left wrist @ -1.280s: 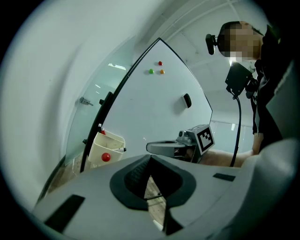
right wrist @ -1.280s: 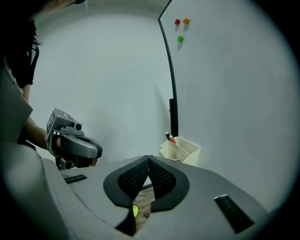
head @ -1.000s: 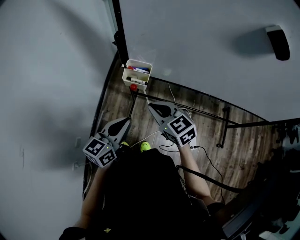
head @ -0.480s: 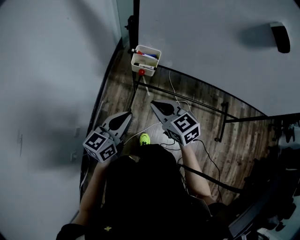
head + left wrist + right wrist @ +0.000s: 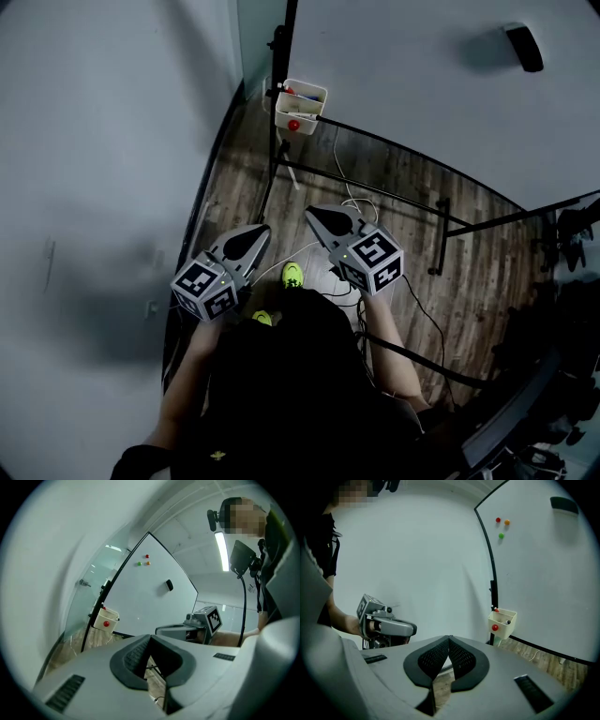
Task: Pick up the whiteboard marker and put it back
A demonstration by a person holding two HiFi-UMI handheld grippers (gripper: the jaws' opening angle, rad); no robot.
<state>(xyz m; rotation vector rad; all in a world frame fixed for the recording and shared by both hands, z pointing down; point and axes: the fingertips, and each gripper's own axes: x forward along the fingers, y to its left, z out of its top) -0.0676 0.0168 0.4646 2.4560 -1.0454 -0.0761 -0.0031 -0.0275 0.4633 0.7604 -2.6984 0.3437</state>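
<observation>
White tray (image 5: 286, 120) on the whiteboard's (image 5: 422, 103) lower corner
left gripper (image 5: 260, 229) and right gripper (image 5: 311, 213), jaws closed on both, empty

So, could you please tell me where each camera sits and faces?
Head view: head-mounted, looking down at the floor; left tongs, right tongs, forearms.
Left gripper view: on left tongs, facing whiteboard; shut jaws, right tongs.
Right gripper view: on right tongs, facing whiteboard edge; shut jaws, left tongs.
Shared: all show the marker tray.

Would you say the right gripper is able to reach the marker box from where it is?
Probably not yet: the right gripper, jaws shut, is well short of the marker box, though nothing seems to block the way.
</observation>
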